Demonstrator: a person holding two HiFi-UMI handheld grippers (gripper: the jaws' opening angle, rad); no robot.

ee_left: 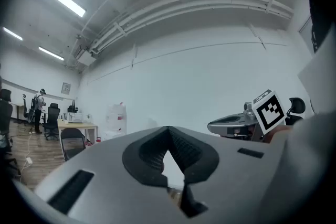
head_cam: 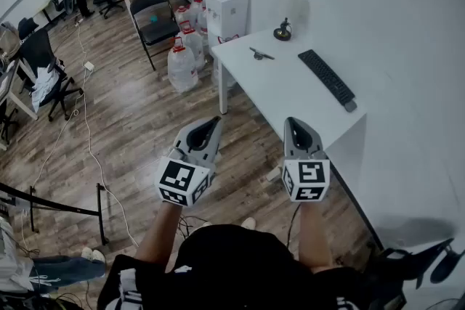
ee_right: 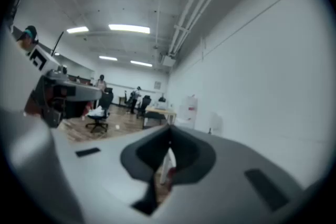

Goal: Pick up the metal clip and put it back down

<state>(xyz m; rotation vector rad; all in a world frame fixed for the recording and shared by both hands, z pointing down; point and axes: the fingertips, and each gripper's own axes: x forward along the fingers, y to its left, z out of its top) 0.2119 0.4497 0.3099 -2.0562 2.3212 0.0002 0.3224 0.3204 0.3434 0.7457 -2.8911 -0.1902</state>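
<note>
Approach step; nothing is picked up yet. Two grippers, left [head_cam: 213, 121] and right [head_cam: 294, 123], are held short of the one table [head_cam: 290, 94], jaws closed and empty. One clip [head_cam: 260, 54] lies at the table's far end, beside one keyboard [head_cam: 327, 78]. A reach forward with jaws opened is likely called for next.

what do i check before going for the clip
1. clip in view on table: ok
2. clip clear of keyboard: ok, they lie apart
3. left gripper open: not ok, jaws together, empty
4. right gripper open: not ok, jaws together, empty
5. grippers at the clip: not ok, both held well short of it
</note>
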